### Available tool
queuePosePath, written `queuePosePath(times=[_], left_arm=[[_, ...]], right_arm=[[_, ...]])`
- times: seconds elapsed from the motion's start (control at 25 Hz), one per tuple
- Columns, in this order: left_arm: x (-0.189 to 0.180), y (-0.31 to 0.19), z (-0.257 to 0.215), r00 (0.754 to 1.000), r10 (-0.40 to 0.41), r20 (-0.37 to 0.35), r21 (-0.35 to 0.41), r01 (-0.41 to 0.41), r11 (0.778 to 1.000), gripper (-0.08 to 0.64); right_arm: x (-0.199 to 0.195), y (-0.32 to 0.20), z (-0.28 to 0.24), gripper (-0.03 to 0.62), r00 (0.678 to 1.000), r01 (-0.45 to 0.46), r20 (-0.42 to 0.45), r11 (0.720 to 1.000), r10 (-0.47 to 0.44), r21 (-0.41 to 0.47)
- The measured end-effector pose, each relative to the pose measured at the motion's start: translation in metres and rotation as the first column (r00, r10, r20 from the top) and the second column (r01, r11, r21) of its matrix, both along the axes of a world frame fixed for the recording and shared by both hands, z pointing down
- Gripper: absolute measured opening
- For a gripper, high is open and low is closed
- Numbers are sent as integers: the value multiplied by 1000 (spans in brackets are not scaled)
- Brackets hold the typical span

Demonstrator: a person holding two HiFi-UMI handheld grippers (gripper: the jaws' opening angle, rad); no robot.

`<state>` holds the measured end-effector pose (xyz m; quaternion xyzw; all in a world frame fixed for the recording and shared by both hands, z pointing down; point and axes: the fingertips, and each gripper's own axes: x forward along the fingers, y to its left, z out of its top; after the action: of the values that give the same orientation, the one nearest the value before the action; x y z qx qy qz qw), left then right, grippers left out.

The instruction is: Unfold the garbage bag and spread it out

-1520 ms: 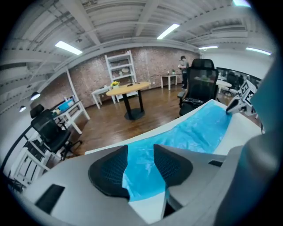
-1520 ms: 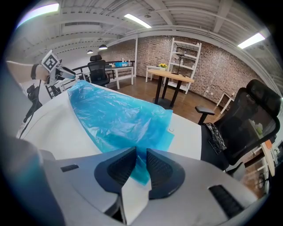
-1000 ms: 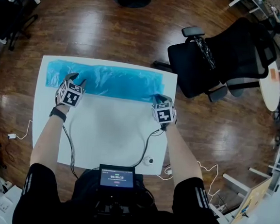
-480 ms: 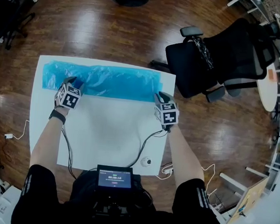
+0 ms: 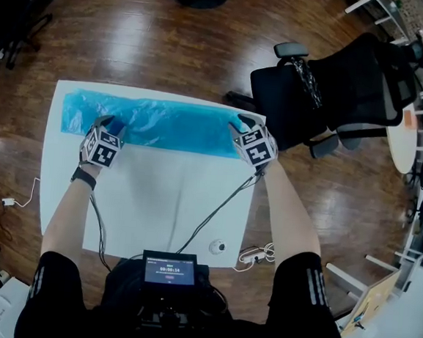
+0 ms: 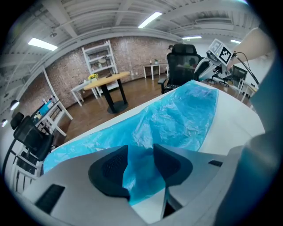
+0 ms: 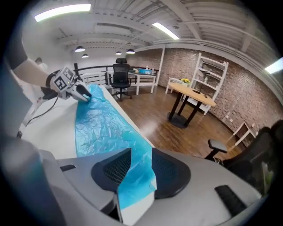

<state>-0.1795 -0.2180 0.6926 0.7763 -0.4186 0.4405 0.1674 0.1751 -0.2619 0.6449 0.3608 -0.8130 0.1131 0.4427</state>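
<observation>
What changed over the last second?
The right gripper moved away from the person toward the far right corner of the table. Its fingers have just been opening, with the garbage bag between them. The left gripper and the garbage bag stayed put.

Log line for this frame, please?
garbage bag: strip along table far edge | left tool: open, bag between jaws | right tool: just opened, bag between jaws

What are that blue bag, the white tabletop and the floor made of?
Blue bag: probably thin plastic film; translucent, crinkled, with glossy highlights.
White tabletop: smooth and matte, maybe laminate or painted board; the look leaves it open.
Floor: wood planks or a wood-look covering, glossy; grain lines and reflected light.
</observation>
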Motion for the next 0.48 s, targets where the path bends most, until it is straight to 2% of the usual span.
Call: queuePosePath(times=[0.08, 0.16, 0.48], left_arm=[[-1, 1, 0, 1000, 0, -1, 5, 0, 1000, 186], [-1, 1, -1, 1000, 0, -1, 11, 0, 1000, 186], [0, 0, -3, 999, 31, 14, 38, -31, 999, 186]], right_arm=[[-13, -4, 10, 173, 993, 95, -64, 995, -95, -12], [-19, -8, 20, 175, 982, 144, -121, 989, -148, -36], [-25, -29, 38, 176, 964, 172, -196, 984, -177, -43]])
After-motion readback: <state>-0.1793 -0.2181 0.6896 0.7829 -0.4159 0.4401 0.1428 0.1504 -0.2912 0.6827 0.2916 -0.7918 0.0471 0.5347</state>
